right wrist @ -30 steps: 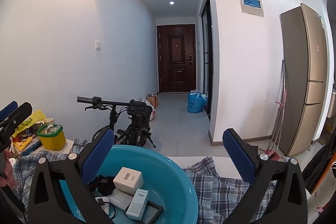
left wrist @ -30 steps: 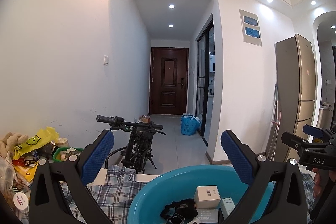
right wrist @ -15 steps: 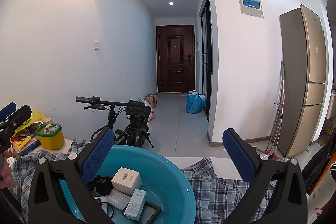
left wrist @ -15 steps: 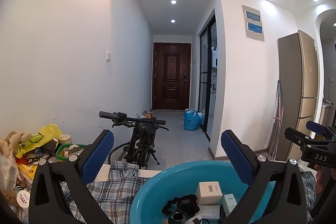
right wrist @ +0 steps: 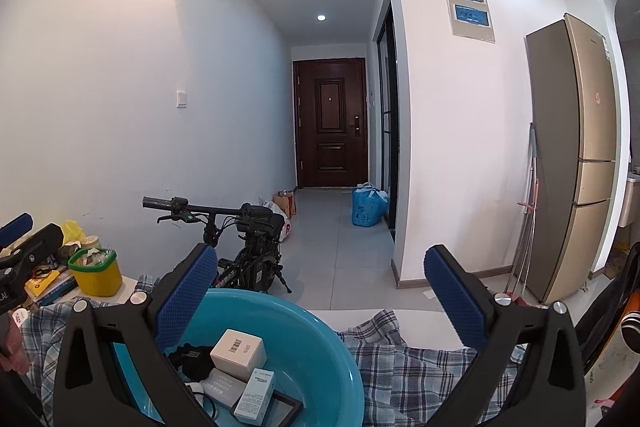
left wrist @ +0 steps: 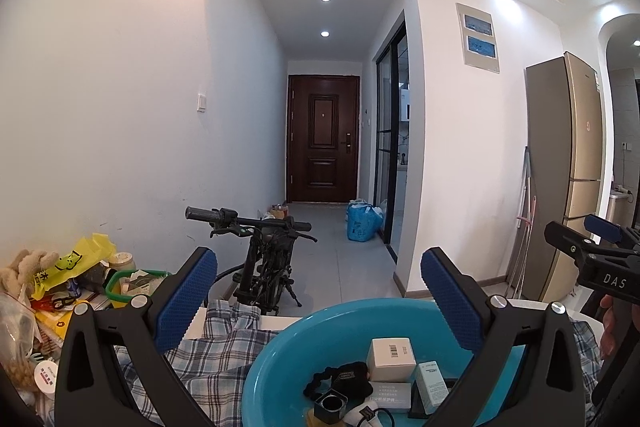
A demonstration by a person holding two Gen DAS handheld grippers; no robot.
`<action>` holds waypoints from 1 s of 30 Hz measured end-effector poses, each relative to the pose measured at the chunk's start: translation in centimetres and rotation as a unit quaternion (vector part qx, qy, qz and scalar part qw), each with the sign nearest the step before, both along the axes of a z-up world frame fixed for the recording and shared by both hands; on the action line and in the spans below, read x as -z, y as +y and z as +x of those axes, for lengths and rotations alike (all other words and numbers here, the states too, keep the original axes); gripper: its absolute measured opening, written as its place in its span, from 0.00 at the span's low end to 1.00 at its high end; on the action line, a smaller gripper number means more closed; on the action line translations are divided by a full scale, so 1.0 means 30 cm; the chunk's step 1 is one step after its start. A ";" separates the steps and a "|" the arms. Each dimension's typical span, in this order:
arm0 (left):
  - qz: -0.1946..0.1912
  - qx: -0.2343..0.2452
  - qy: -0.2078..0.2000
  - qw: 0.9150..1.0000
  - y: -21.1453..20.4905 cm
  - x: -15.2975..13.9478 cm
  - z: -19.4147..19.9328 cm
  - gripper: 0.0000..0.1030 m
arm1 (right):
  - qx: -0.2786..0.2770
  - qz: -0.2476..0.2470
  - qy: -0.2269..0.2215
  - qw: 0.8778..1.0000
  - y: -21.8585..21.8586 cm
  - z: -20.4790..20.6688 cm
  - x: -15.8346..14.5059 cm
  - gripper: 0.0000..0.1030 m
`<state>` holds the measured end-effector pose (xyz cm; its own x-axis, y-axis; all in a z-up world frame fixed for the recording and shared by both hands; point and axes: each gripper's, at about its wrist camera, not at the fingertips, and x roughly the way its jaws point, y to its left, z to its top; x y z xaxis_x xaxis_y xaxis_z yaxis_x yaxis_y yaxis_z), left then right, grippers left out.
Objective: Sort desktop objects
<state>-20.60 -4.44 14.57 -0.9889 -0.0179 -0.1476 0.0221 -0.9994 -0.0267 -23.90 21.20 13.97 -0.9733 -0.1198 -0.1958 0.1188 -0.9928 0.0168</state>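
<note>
- Left hand-held gripper [left wrist: 318, 301] raised above the blue basin [left wrist: 280, 371], jaws spread wide, nothing between the pads.
- Right hand-held gripper [right wrist: 320, 301] likewise spread wide and empty, level with the basin's near side.
- Sorted things already lying in the basin: white box [right wrist: 239, 349] with a barcode on top, pale teal carton [right wrist: 255, 394] leaning beside it, black soft pouch [left wrist: 340, 379], small dark cube with a round opening [left wrist: 330, 404].
- Unsorted clutter heaped on the tabletop well to the left: yellow bag [left wrist: 76, 263], yellow tub with green rim [right wrist: 96, 269], plush toy [left wrist: 24, 267].
- Probably between picks; best to tilt a gripper down first, since both cameras look mostly at the hallway and little of the tabletop.
- Worth choosing a rigid, flat-sided item from the heap and closing across its narrow faces; crinkly bags likely to slip or drag neighbours.
- Basin smooth, glossy plastic, round with a rolled rim; easy to nudge on the loose checked cloth [right wrist: 420, 363], so release low and central.
- Gripper pads blue, finely ribbed rubber; frames matt black plastic.
</note>
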 end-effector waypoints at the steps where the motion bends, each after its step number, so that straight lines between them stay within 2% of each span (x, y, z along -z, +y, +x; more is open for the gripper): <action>1: 0.000 0.001 -0.001 1.000 -0.001 0.000 0.001 1.00 | 0.000 0.000 0.000 1.000 0.000 0.000 0.000 1.00; 10: 0.000 0.015 0.000 1.000 0.020 -0.016 0.036 1.00 | -0.006 -0.005 0.008 1.000 0.016 0.028 -0.029 1.00; 17: 0.042 0.038 -0.030 0.998 -0.019 -0.010 0.020 1.00 | -0.024 -0.012 0.008 1.000 0.021 0.038 -0.040 1.00; 22: 0.028 0.028 -0.049 0.998 -0.013 0.005 0.017 1.00 | -0.023 0.001 0.001 1.000 0.021 0.040 -0.028 1.00; 30: 0.016 0.013 -0.035 0.999 -0.001 -0.041 0.098 1.00 | -0.031 0.008 0.007 0.999 0.017 0.107 -0.055 1.00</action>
